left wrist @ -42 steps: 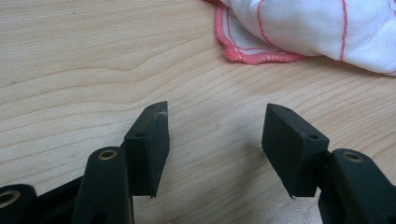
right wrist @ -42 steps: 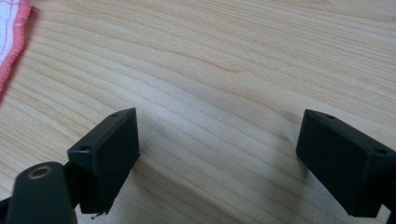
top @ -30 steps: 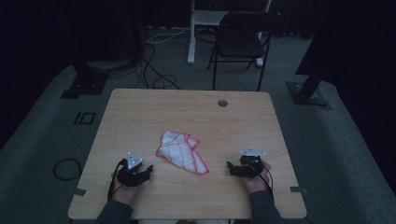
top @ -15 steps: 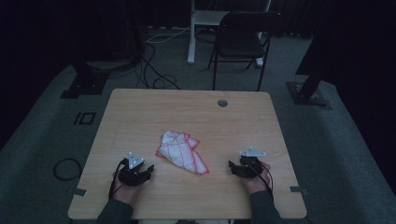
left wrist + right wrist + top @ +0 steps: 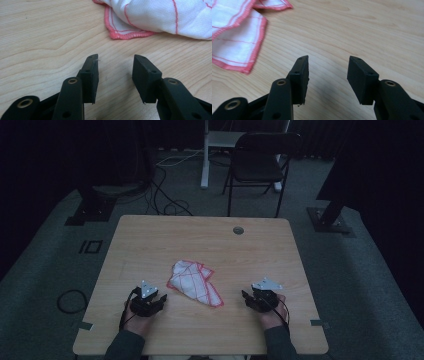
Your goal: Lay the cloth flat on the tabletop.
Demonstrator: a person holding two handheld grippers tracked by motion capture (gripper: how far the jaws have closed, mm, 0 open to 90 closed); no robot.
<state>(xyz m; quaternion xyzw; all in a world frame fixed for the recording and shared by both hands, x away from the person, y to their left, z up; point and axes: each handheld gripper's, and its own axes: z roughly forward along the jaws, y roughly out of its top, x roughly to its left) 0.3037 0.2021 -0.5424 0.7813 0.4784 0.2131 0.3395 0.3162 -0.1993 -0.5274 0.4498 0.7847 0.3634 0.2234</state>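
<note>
A crumpled white cloth [image 5: 194,282] with red edging and red lines lies near the middle of the wooden table [image 5: 200,240]. My left gripper [image 5: 161,299] rests on the table to the cloth's left, jaws open and empty; they have just been closing. In the left gripper view the cloth [image 5: 155,17] lies a little beyond the left gripper [image 5: 115,67]. My right gripper [image 5: 245,296] rests to the cloth's right, jaws also open, empty and just closing. In the right gripper view the cloth [image 5: 234,42] is at the upper left of the right gripper [image 5: 328,67].
A round cable hole [image 5: 238,230] sits near the table's far edge. Behind the table stand a dark folding chair [image 5: 260,165] and a white post [image 5: 205,155]. Cables [image 5: 165,205] and stand bases [image 5: 90,212] lie on the grey floor.
Both hands stay in place beside the cloth. The cloth has not moved.
</note>
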